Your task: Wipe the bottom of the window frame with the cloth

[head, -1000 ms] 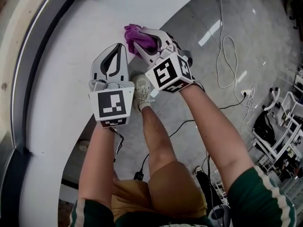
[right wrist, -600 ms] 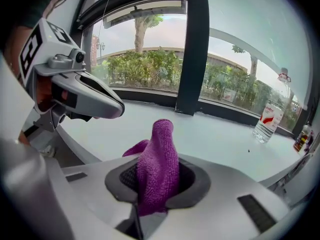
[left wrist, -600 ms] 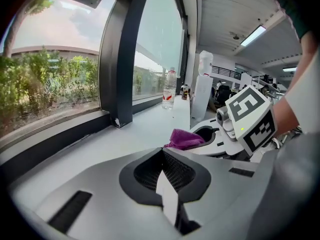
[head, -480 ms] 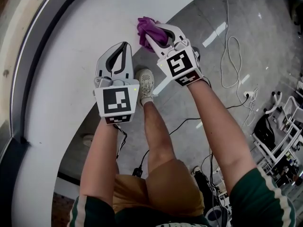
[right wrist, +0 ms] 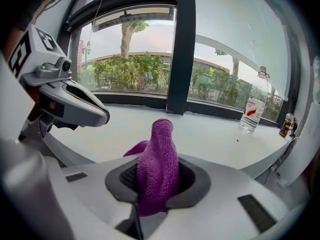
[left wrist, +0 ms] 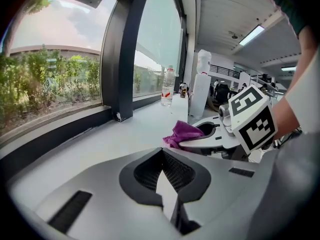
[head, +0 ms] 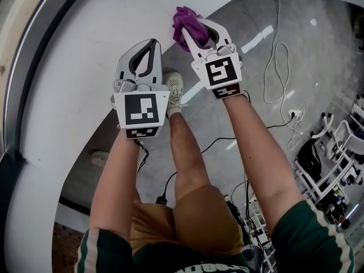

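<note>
A purple cloth [head: 189,29] [right wrist: 159,166] [left wrist: 183,133] sticks out of my right gripper [head: 196,37] [right wrist: 156,184], whose jaws are shut on it, above the edge of the white window sill [head: 79,78]. My left gripper [head: 145,50] [left wrist: 161,156] hovers over the sill just left of the right one, shut with nothing held. The dark bottom rail of the window frame [left wrist: 55,136] [right wrist: 130,100] runs along the far side of the sill, well beyond both grippers.
A dark upright post [right wrist: 179,49] [left wrist: 127,54] splits the window. A water bottle [right wrist: 252,109] [left wrist: 167,86] stands on the sill further along. White cables [head: 274,67] lie on the grey floor, beside the person's shoe [head: 172,92].
Both grippers have moved forward and to the right along the sill, the right one carrying the purple cloth with it. Both stay shut.
</note>
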The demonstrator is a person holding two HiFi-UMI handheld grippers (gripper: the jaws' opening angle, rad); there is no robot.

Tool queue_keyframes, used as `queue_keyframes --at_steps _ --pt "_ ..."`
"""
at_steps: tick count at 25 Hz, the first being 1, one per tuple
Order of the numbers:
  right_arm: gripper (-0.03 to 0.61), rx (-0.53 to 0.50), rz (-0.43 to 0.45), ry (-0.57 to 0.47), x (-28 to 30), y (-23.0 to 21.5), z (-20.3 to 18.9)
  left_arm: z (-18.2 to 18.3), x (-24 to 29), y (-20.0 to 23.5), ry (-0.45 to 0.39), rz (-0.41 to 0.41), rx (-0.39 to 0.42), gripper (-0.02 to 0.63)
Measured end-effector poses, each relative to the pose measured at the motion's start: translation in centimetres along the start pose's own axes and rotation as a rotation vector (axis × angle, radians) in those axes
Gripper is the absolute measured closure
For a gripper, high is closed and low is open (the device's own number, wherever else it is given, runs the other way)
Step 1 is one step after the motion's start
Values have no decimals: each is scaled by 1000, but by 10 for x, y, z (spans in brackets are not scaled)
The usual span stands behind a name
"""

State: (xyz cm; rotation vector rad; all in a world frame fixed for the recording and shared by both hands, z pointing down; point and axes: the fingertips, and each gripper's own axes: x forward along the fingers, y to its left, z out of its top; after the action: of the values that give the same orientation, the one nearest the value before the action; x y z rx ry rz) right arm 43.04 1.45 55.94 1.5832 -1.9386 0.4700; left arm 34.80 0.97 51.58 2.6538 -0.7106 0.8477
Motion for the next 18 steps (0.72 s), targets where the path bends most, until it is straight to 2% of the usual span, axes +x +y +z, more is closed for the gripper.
queue_keyframes --at_steps 9,18 --pt "480 36 1 13 -1 6 -1 -6 -19 16 -3 34 -19 606" --pt "480 66 51 33 -5 52 -1 -9 -42 35 0 51 -18 606"
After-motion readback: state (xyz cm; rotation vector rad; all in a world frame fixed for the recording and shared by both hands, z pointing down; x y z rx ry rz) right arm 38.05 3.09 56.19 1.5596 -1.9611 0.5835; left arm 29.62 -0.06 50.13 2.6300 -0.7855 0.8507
